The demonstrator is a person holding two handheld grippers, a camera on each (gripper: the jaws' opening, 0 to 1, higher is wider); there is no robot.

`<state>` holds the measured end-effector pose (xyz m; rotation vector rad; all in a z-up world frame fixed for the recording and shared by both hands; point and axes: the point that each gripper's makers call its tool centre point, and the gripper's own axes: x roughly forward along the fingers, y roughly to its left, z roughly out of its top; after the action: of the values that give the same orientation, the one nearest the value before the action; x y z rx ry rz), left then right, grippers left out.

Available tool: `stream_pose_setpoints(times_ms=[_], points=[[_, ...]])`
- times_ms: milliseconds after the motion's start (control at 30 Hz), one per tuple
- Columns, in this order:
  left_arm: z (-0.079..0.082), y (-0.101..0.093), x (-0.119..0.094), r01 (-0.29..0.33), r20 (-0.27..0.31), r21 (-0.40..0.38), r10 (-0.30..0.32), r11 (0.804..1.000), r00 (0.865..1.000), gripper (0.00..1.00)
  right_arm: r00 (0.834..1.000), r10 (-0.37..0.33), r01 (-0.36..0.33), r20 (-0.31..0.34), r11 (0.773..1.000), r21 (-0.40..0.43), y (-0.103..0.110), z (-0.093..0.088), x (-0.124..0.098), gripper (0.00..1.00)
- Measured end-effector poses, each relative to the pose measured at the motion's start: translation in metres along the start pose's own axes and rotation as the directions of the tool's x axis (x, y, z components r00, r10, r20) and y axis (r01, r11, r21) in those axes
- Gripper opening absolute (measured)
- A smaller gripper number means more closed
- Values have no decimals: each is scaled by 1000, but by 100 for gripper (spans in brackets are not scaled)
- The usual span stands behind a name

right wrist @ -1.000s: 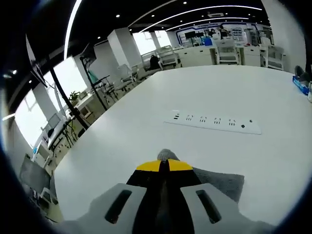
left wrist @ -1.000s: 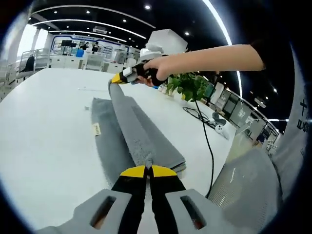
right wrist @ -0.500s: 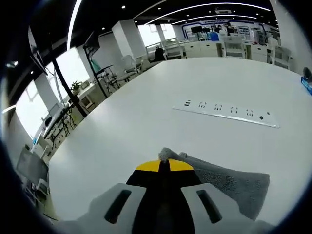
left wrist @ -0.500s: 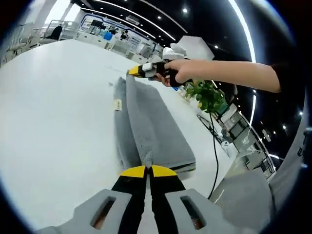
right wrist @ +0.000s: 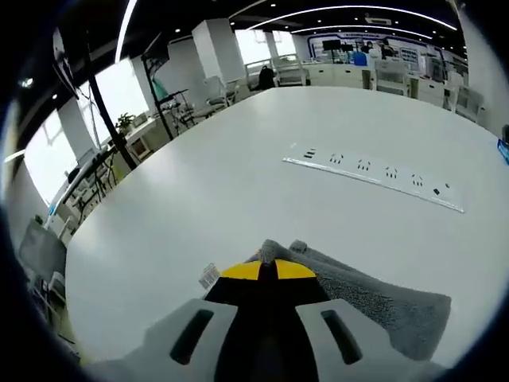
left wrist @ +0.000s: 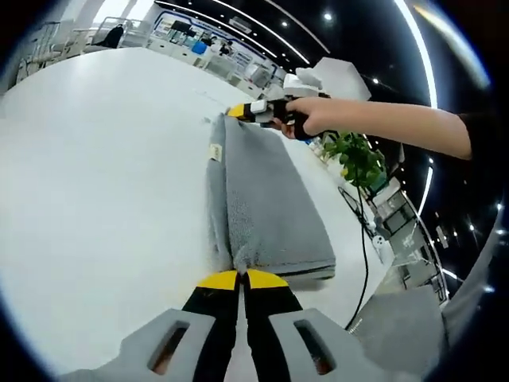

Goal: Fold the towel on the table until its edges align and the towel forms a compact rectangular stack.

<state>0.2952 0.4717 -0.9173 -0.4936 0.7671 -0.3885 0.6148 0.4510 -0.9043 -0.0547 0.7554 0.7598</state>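
"Why pinch both ends?"

"So the fold lands straight. The left gripper [left wrist: 240,280] and right gripper [right wrist: 266,270] each press shut on a towel [left wrist: 262,207] corner, cloth stretched between their fingertips over the table [left wrist: 95,175]."

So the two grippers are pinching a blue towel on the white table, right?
Not blue: the towel is grey, as the left gripper view shows. The rest holds: the left gripper and right gripper each pinch an end of it on the white table.
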Motion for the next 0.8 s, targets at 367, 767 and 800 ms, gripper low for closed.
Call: stream_pose_setpoints(times_ms=[367, 767, 800], points=[[-2, 0, 3, -3, -31, 81, 5, 997, 999, 2, 1000, 24, -23, 19, 999, -37, -1, 9, -9, 5], [13, -8, -12, 18, -39, 200, -11, 980, 999, 18, 997, -49, 54, 61, 995, -80, -34, 23, -61, 16], [16, -8, -12, 16, -38, 219, -8, 976, 999, 20, 996, -58, 63, 61, 994, -84, -37, 21, -68, 19]])
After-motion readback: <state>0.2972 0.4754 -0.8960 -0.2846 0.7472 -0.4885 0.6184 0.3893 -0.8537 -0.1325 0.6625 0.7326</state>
